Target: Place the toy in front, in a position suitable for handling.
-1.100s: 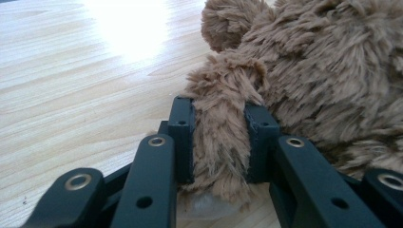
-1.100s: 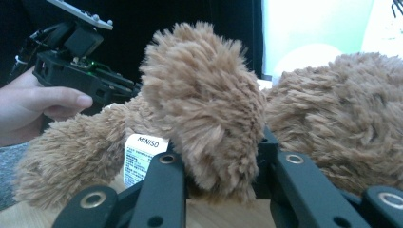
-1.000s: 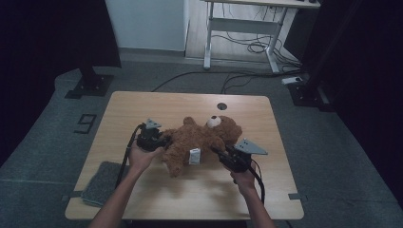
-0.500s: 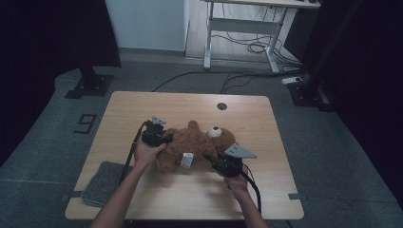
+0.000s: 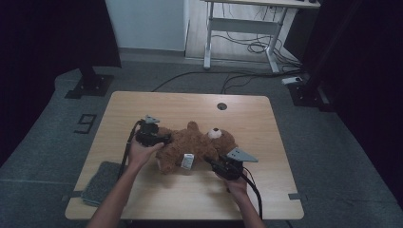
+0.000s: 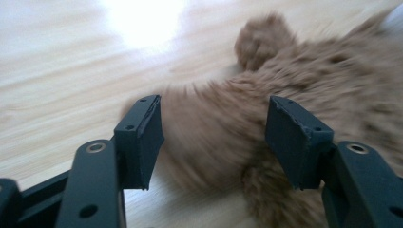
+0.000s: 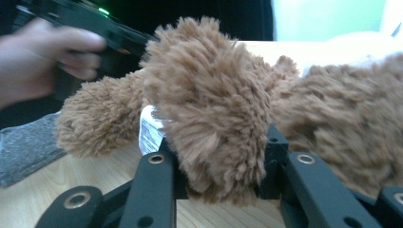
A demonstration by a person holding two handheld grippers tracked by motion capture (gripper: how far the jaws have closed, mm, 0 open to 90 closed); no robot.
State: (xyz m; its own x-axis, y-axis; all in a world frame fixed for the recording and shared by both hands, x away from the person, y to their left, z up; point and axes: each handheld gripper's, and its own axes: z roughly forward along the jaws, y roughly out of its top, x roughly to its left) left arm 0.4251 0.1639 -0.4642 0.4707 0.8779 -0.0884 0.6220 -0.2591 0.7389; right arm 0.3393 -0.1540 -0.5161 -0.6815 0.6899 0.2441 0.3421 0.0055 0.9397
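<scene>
Right gripper sits at the near edge of the group, at 5 o'clock from the teddy bear. In the right gripper view its fingers press on a furry limb of the bear from both sides, having just eased apart slightly. A white label hangs just beside that limb. The bear lies on its back at the middle of the bench, head toward 3 o'clock. Left gripper stands at 9 o'clock from the bear; its fingers have just been opening and now straddle a limb without pressing it. A grey cloth lies at the bench's 7 o'clock corner.
</scene>
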